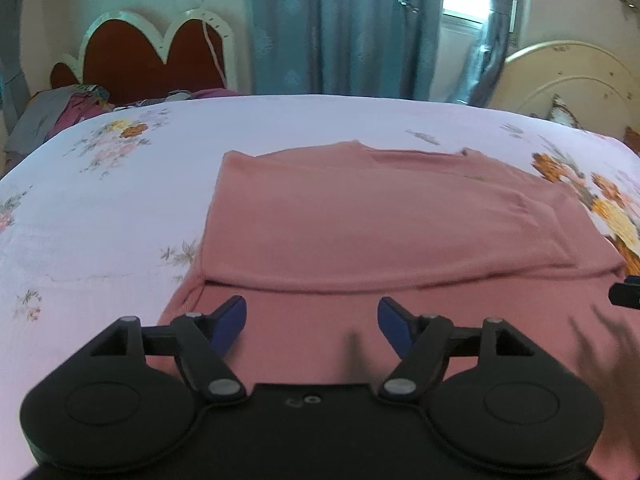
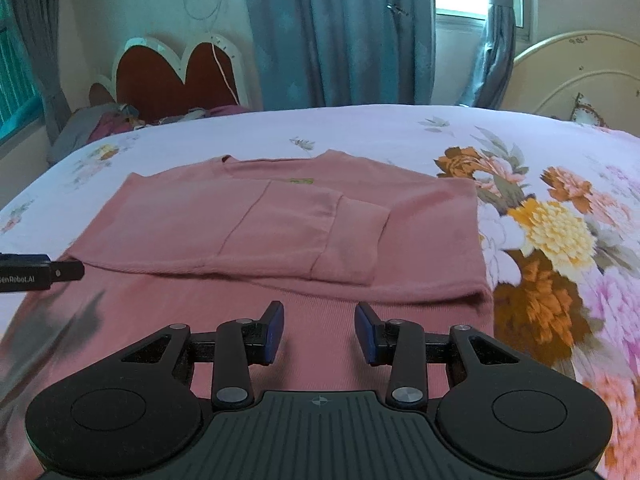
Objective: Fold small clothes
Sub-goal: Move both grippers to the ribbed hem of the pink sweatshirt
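I am hovering the left gripper (image 1: 312, 322) over the near part of the pink shirt (image 1: 360, 220), which is lying partly folded on the floral bed sheet (image 1: 100, 220); its jaws are standing wide apart, holding nothing. The right gripper (image 2: 319, 330) is hanging beside it, jaws half open and empty. I am judging that a careless grab could drag the folded layer askew. No containers are showing.
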